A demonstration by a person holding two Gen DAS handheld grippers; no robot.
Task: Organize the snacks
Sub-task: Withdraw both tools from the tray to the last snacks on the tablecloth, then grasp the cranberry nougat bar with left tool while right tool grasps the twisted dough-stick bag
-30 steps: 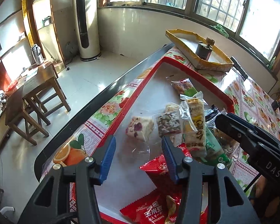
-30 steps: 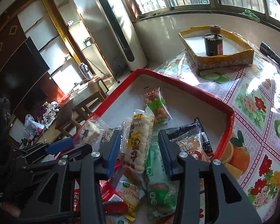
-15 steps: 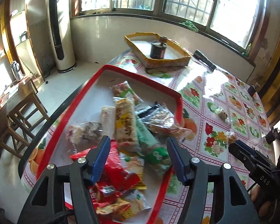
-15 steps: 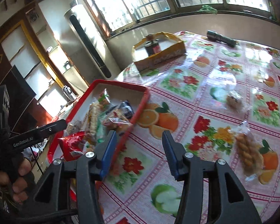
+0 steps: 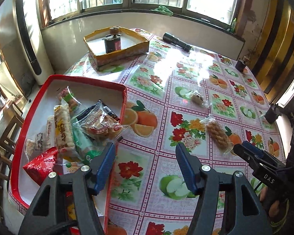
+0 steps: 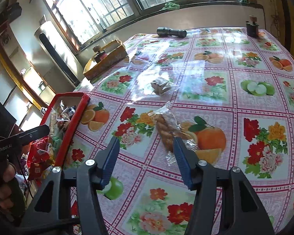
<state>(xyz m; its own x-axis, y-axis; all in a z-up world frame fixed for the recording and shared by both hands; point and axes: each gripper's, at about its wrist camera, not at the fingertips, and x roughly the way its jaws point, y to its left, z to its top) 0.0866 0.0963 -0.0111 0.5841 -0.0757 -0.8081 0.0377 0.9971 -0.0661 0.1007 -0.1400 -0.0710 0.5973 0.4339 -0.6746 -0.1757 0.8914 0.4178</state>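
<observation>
Red tray (image 5: 17, 156) at table's left edge, heaped with wrapped snacks. Twist snack (image 6: 167, 129) in clear wrapper lies mid-table; nut bar (image 6: 161, 83) beyond it. Right gripper (image 6: 146, 156) spread, above twist snack. Left gripper (image 5: 145, 162) spread, empty.

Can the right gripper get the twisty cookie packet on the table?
Probably yes. The right gripper is open, and the twisty cookie packet lies alone on the tablecloth just ahead of it, nothing between them.
</observation>
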